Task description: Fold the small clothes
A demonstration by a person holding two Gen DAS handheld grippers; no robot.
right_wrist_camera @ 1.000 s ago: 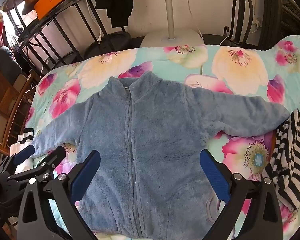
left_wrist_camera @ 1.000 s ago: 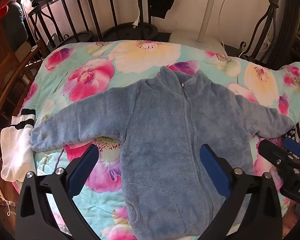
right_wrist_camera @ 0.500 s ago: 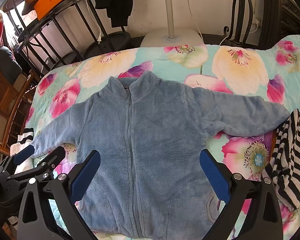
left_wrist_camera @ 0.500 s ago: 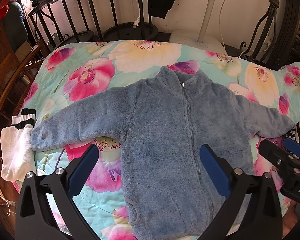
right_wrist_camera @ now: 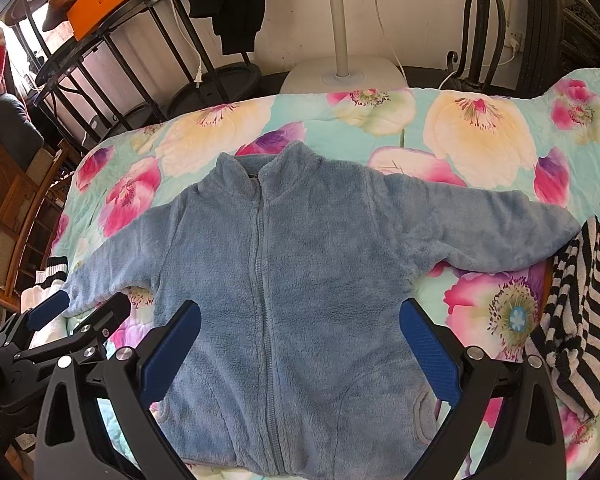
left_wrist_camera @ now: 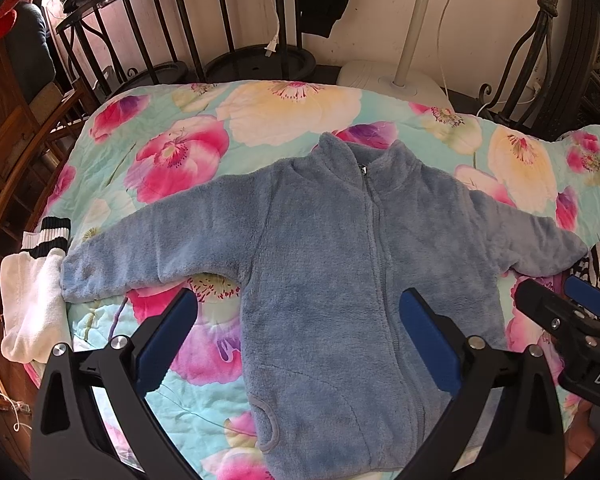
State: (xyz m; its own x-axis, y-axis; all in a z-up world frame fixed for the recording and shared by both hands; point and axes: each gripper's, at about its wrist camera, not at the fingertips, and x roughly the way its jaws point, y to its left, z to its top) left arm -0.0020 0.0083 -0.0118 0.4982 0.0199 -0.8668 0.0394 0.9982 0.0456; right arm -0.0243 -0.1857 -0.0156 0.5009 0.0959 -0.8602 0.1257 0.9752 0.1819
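A small blue fleece jacket [left_wrist_camera: 332, 264] [right_wrist_camera: 300, 280] lies flat, front up and zipped, both sleeves spread out, on a floral quilt [left_wrist_camera: 292, 108] [right_wrist_camera: 476, 128]. My left gripper [left_wrist_camera: 298, 316] hovers open above the jacket's lower left half, nothing between its blue pads. Over the jacket's lower middle my right gripper [right_wrist_camera: 300, 320] is open too and holds nothing. Each gripper shows in the other's view: the right gripper [left_wrist_camera: 560, 300] at the far right edge, the left gripper [right_wrist_camera: 84, 308] at the lower left by the sleeve cuff.
A white sock with black stripes [left_wrist_camera: 32, 292] lies by the left cuff at the quilt's edge. A black-and-white striped garment [right_wrist_camera: 580, 312] sits by the right cuff. Metal racks [left_wrist_camera: 160, 40], a fan base [right_wrist_camera: 340, 76] and the wall stand behind.
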